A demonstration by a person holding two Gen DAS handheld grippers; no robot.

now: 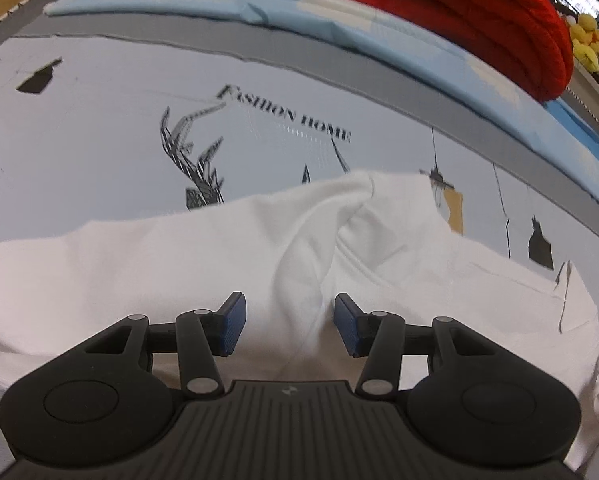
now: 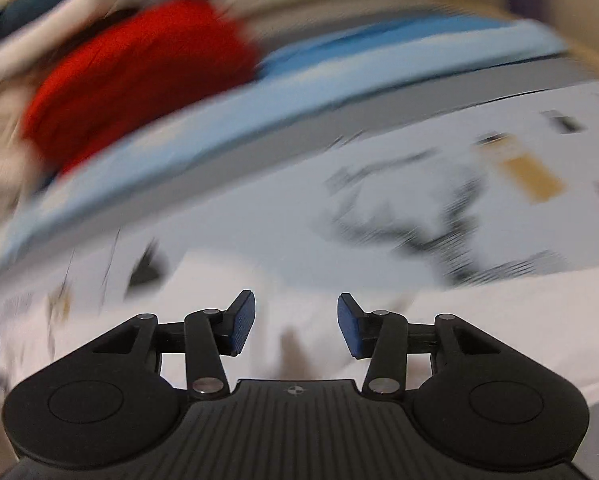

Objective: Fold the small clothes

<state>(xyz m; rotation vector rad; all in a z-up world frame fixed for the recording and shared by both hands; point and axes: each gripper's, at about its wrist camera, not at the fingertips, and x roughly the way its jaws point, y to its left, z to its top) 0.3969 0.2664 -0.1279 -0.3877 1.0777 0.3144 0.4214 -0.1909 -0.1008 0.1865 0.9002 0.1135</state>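
A white garment [image 1: 203, 264] lies crumpled on a pale printed bedsheet [image 1: 111, 128], with a raised fold running up its middle. My left gripper [image 1: 289, 324] is open just above the garment, its blue pads either side of that fold, holding nothing. In the right wrist view, which is motion-blurred, my right gripper [image 2: 296, 326] is open and empty over the same white garment [image 2: 479, 312].
A folded light blue cloth [image 1: 259, 0] lies along the far side of the sheet, with a red knitted item [image 1: 479, 12] on it. Yellow plush toys [image 1: 591, 44] sit at the far right. The red item [image 2: 139, 80] shows blurred in the right wrist view.
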